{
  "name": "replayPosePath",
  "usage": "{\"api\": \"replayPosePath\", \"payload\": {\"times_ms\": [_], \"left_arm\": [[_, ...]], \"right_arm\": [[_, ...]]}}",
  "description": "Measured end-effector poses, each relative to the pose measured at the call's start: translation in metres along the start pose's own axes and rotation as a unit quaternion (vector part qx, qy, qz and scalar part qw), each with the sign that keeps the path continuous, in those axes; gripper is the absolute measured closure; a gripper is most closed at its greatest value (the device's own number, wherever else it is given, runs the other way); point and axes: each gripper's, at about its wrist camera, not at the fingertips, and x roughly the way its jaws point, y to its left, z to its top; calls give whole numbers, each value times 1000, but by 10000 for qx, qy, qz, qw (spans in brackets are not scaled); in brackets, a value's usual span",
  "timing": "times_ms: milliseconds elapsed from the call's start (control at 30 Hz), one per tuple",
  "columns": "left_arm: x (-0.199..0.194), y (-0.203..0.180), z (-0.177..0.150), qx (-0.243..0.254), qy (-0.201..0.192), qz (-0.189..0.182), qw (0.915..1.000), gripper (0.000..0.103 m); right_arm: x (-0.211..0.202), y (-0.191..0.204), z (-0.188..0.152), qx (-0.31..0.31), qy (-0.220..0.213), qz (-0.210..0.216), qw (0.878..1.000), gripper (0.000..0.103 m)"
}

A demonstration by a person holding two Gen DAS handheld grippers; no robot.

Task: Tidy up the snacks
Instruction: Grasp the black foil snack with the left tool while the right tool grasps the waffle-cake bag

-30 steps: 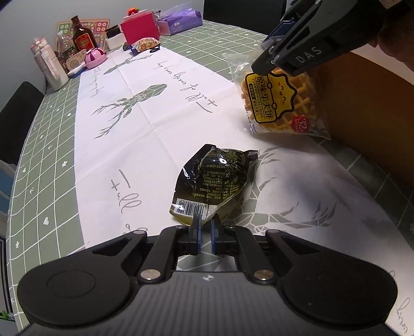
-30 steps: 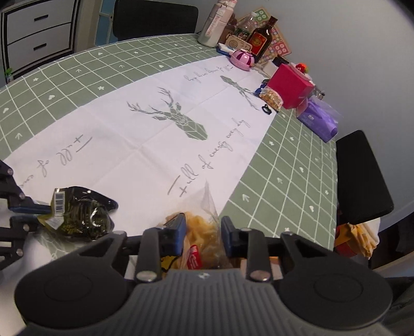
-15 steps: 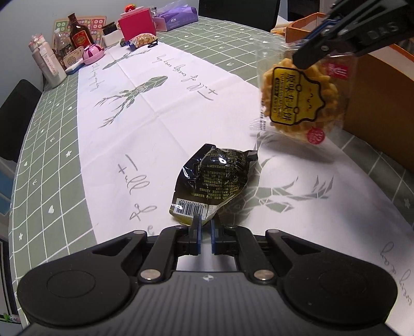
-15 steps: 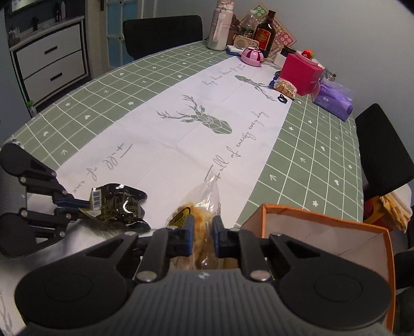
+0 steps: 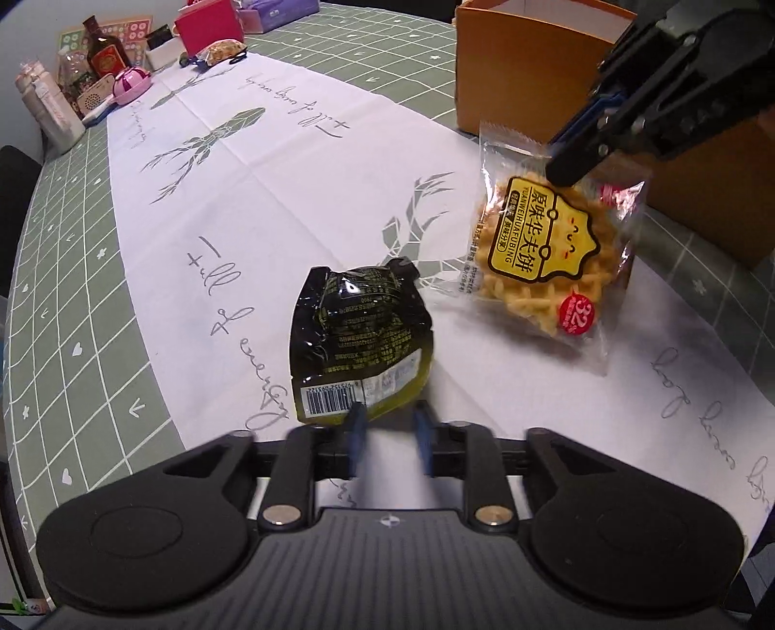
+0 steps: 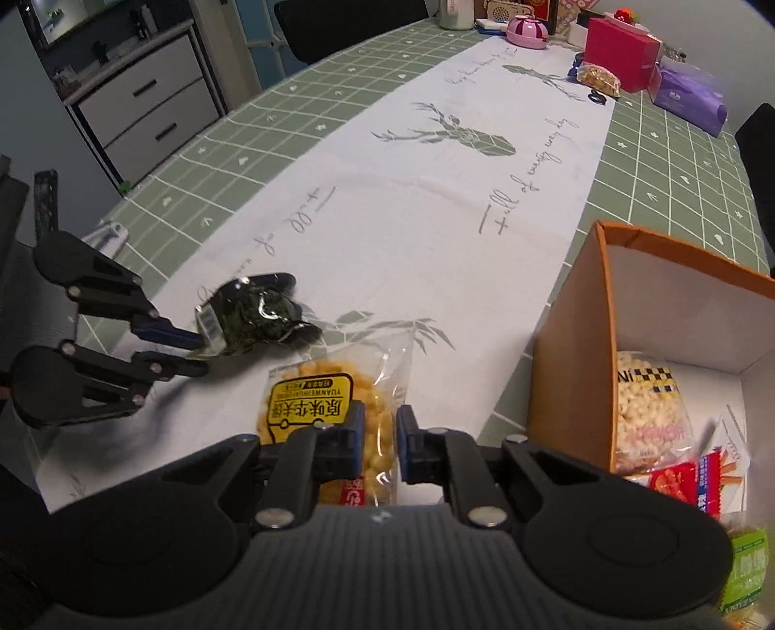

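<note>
**Snacks beside the orange box**

Long table (image 5: 72, 271) under a green grid cloth, with a white runner (image 5: 271, 160) printed with deer and script down its middle. At the near end, on the right, an open orange cardboard box (image 6: 576, 339) with a white inside, already holding a pale puffed-snack bag (image 6: 646, 412), a red-and-white packet (image 6: 697, 480) and a green packet (image 6: 746, 562) at its near corner. At the far end, a cluster of household things: pink box (image 6: 620, 43), purple tissue pack (image 6: 688, 92), brown bottle (image 5: 104, 53), pink round dish (image 5: 130, 82), small bag of nuts (image 6: 598, 77).

On the runner just beside the box, the waffle packet (image 5: 542, 261), clear wrap with a yellow label and a red round sticker, lying flat or nearly so; contact with the cloth hard to judge. Right gripper (image 6: 379, 443) over its sealed top edge, fingers (image 6: 356, 436) narrowly apart with the wrap between them, seen from the left wrist as pinching the top corner; firm clamping cannot be told for sure.

Nearer the table edge, the dark green foil pouch (image 5: 361, 334), crumpled, barcode end toward the left gripper (image 5: 387, 436). Left fingers (image 5: 357, 431) blurred, parted to a moderate gap, tips just at the pouch's barcode edge, one touching or nearly touching it, not closed on it. Pouch resting on the runner, close beside the waffle packet but apart from it.
</note>
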Motion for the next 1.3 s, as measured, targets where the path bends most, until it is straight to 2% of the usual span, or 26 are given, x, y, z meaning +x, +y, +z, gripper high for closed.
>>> {"api": "replayPosePath", "payload": {"times_ms": [33,67,133,167,267,333,433,500,567,600,1100,1300], "left_arm": [[-3,1,0,-23,-22,11,10000,34],[-7,3,1,-65,-113,9,9999,29],[-16,9,4,-216,-304,-59,9993,26],[-19,12,6,-309,-371,-72,9988,25],[-22,19,12,-560,-710,81,9959,14],[-17,20,16,-608,-757,220,9950,14],[-7,16,20,-425,-775,475,9950,15],[-3,13,23,-360,-806,520,9947,15],[1,12,24,-375,-810,490,9948,15],[3,12,25,-369,-795,490,9949,15],[26,8,32,-345,-626,428,9965,15],[28,7,35,-388,-677,376,9962,23]], "right_arm": [[2,3,-2,-115,43,-98,9999,77],[4,7,-3,-203,66,-173,9996,59],[6,14,-6,-380,49,-271,9989,34],[7,18,-6,-446,64,-287,9986,31],[10,26,-7,-475,66,-271,9985,27],[12,29,-6,-484,55,-278,9984,27],[16,34,-6,-426,63,-298,9986,26],[21,37,-7,-397,88,-285,9988,25],[24,39,-8,-343,70,-276,9990,10],[26,39,-9,-325,82,-247,9991,9],[41,50,-15,-407,101,-393,9983,10],[40,51,-17,-479,88,-409,9980,13]]}}
